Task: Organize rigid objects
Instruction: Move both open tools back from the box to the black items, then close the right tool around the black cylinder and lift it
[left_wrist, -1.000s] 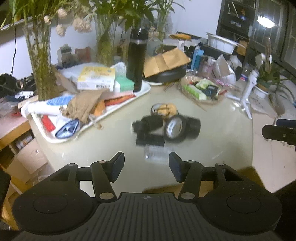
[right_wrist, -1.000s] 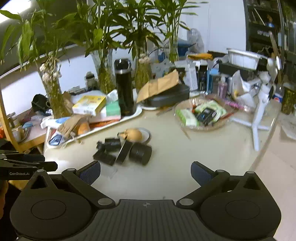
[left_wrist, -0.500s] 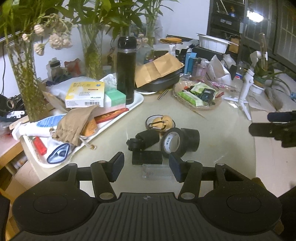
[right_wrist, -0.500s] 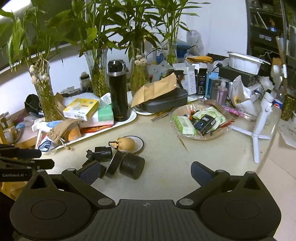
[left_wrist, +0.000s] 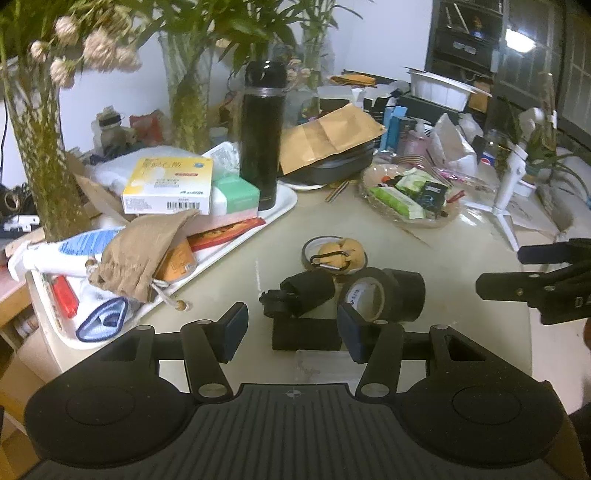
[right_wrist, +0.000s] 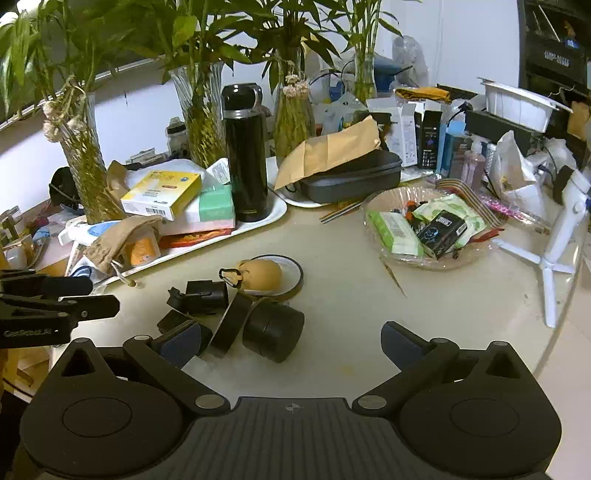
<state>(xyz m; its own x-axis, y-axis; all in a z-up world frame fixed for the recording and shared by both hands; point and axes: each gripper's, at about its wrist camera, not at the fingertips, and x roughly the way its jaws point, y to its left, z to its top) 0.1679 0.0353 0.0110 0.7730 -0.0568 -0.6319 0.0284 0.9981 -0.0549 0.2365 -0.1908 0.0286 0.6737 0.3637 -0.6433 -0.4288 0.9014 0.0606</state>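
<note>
A cluster of black objects lies on the beige table: a tape roll (left_wrist: 365, 295) (right_wrist: 232, 323), a short black cylinder (left_wrist: 408, 295) (right_wrist: 273, 328), a small black device (left_wrist: 299, 297) (right_wrist: 201, 297) and a flat black block (left_wrist: 304, 334). A tan pouch with a carabiner (left_wrist: 338, 253) (right_wrist: 258, 275) sits on a round dish behind them. My left gripper (left_wrist: 291, 330) is open, its fingers either side of the flat block. My right gripper (right_wrist: 290, 341) is open wide and empty, just before the cylinder.
A white tray (left_wrist: 280, 206) at left holds boxes, a drawstring bag and a tall black flask (left_wrist: 262, 136). A glass bowl of packets (right_wrist: 428, 225) stands at right, with a white tripod (right_wrist: 554, 254) beyond. Vases of plants line the back.
Both grippers have moved forward toward the black cluster, which now lies closer in both views. The jaws of both have stayed open.
</note>
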